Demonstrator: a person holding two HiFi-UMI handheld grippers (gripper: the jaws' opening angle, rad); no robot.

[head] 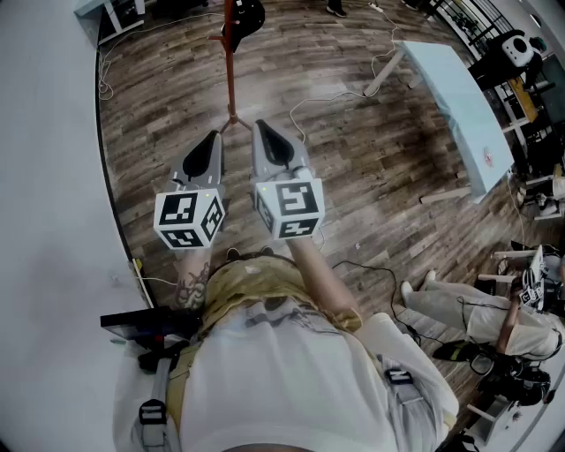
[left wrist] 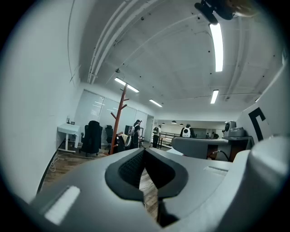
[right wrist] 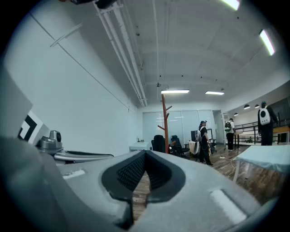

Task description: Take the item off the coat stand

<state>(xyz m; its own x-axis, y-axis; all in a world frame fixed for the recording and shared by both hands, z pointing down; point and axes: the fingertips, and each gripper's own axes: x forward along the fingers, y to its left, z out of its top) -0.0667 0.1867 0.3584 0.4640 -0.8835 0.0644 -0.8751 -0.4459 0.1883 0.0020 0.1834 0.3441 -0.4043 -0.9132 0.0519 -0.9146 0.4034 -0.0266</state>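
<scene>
Dark item (head: 248, 14) hangs against the red-brown pole of the coat stand (head: 229, 66), at the far end of the wooden floor (head: 353, 159). It is well apart from both grippers. The left gripper (head: 212, 138) and the right gripper (head: 262, 126) are side by side, level, and both point toward the stand. Each gripper is clenched, its jaw tips meeting with nothing between them. A pale worktop (head: 459, 106) stands to the right, and a seated person (head: 468, 313) is near the lower right corner.
</scene>
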